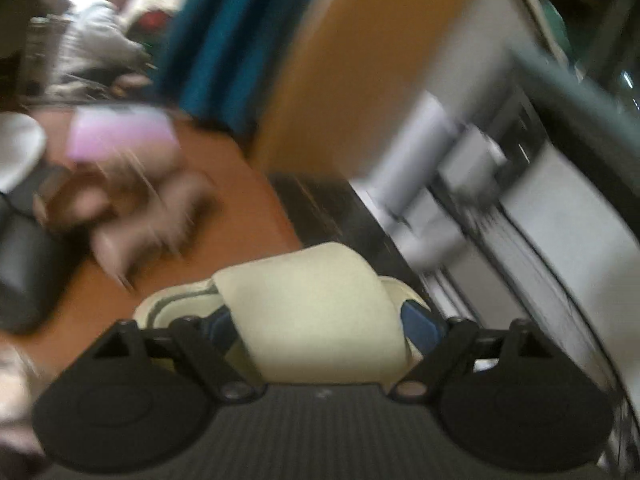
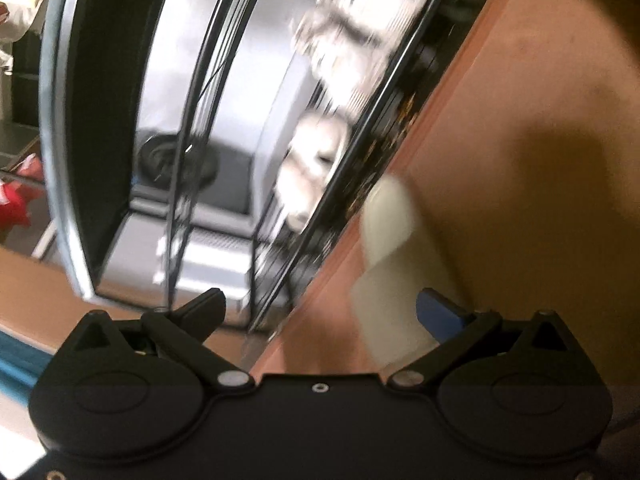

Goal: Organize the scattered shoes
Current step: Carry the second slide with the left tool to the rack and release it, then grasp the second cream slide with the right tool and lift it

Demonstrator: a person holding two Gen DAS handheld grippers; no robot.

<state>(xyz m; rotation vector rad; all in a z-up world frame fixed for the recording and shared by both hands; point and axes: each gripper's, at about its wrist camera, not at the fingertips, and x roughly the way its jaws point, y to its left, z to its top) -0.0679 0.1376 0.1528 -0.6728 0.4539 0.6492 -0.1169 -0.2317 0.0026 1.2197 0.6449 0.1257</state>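
Legibly, nothing: no brand, label or writing can be read in either view, both being smeared by motion blur.

Item 1 — cream slide sandal (image 1: 316,312). Broad, smooth, pale cream strap arched over a cream footbed with darker curved lines near one end. It sits crosswise between the jaws of the left gripper (image 1: 324,324), whose blue fingertips (image 1: 418,322) press against either side of the strap; jaws closed on it, pinching. Below and behind it lies the orange-brown floor (image 1: 224,184).

Item 2 — second cream sandal (image 2: 394,256), right wrist view. Same pale cream colour, heavily blurred, shape indistinct. It lies on the reddish-brown floor (image 2: 520,120), just ahead of the right gripper (image 2: 340,308) and close beside one blue fingertip (image 2: 440,312). Jaws spread wide, gripping nothing; whether the fingertip touches the sandal cannot be told.

Item 3 — pinkish-tan footwear (image 1: 152,216), a blurred heap on the floor well apart from the held sandal, with a lilac box-like shape (image 1: 120,132) beside it.

Item 4 — metal rack with dark wire shelves (image 2: 224,120), beside the floor edge; pale blurred shoes (image 2: 352,52) rest on it.

Item 5 — teal curtain (image 1: 224,28), background.
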